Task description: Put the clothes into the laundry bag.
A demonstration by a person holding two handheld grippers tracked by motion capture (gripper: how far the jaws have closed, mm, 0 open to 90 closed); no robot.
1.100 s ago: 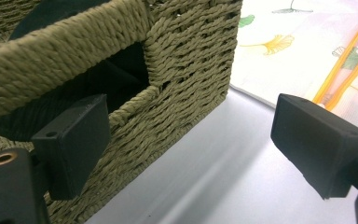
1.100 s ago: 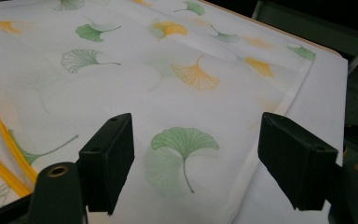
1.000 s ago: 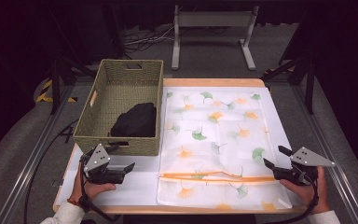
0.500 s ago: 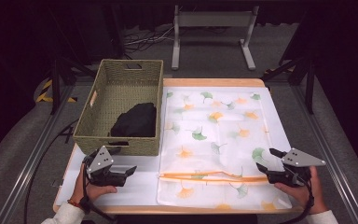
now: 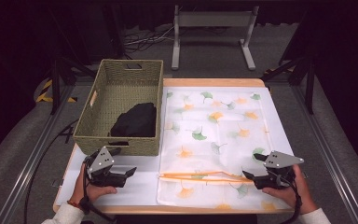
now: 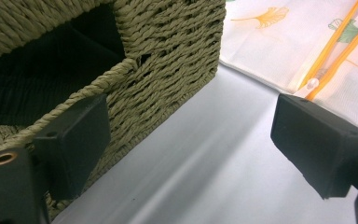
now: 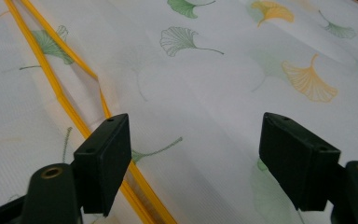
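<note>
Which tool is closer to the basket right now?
Left. The left tool sits just in front of the basket, near its front right corner, jaws open. The right tool is far across the table over the leaf-print bag, also open.

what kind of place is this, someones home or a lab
Most likely a lab or recording studio, not a home: dark curtains surround a white table on a metal frame, a grey metal stand and cables lie on the carpet behind it, and a person holds the left gripper and right gripper.
</note>
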